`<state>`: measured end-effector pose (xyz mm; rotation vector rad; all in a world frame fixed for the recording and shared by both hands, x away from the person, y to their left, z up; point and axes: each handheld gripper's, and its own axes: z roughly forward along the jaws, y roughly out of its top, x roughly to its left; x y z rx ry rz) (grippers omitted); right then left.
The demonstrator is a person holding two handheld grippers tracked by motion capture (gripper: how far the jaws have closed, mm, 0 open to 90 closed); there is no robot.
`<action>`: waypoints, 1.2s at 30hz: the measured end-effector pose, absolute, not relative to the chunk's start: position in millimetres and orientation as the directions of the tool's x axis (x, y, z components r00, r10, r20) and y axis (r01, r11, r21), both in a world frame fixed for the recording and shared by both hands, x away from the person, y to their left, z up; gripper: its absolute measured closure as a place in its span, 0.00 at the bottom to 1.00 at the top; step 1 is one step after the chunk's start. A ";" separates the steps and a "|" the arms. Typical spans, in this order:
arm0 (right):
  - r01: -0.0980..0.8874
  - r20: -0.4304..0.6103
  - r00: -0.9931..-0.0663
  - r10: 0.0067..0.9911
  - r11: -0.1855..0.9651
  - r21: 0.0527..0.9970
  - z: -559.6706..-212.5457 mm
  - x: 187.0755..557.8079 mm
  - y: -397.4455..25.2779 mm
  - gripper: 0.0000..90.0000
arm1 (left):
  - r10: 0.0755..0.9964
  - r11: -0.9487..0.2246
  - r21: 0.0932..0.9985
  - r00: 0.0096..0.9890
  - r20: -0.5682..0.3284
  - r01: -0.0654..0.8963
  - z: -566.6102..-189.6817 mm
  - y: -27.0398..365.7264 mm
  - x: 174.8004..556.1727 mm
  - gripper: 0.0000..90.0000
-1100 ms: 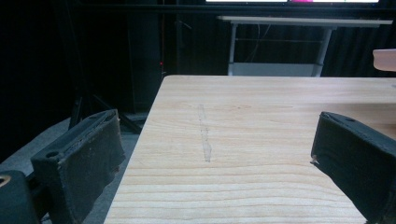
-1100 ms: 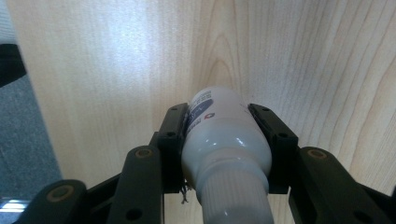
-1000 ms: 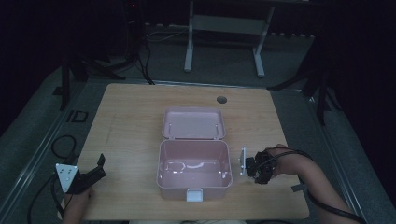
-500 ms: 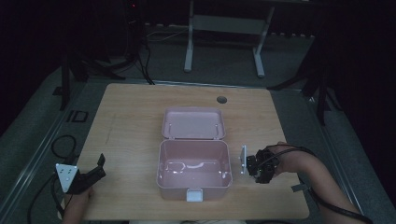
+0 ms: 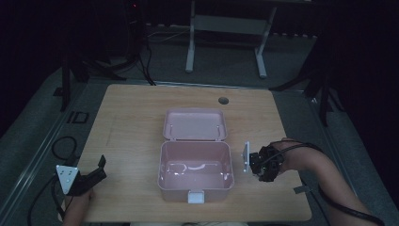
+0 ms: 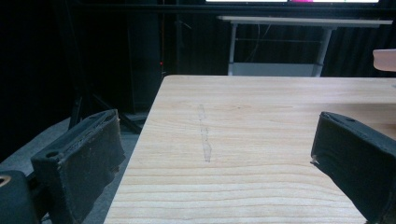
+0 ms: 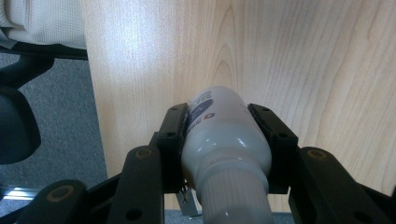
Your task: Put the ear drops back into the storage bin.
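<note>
A pink plastic box stands open at the middle of the wooden table, its lid laid back behind it, its inside bare. Just right of the box, my right gripper points down at the table. In the right gripper view, my right gripper is shut on a white bottle with a blue label, held lengthwise between the jaws over bare wood. My left gripper hovers at the table's front left corner. In the left gripper view, my left gripper stands open, jaws wide apart with nothing between them.
A round cable hole sits near the table's far edge. A metal stand is on the floor behind the table. Grey floor and a black chair part lie past the table's front edge. Cables trail on the floor at left.
Almost nothing differs; the right gripper with the bottle has crept very slightly to the right. The left gripper has stayed put.
</note>
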<state>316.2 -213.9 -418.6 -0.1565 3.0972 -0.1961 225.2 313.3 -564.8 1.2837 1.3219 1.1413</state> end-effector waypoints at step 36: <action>-0.122 -0.056 -0.990 -0.128 0.987 -0.109 -374.9 314.4 -186.7 0.66 | 1.000 0.020 0.991 -0.015 -0.018 0.129 -564.8 313.2 225.5 0.03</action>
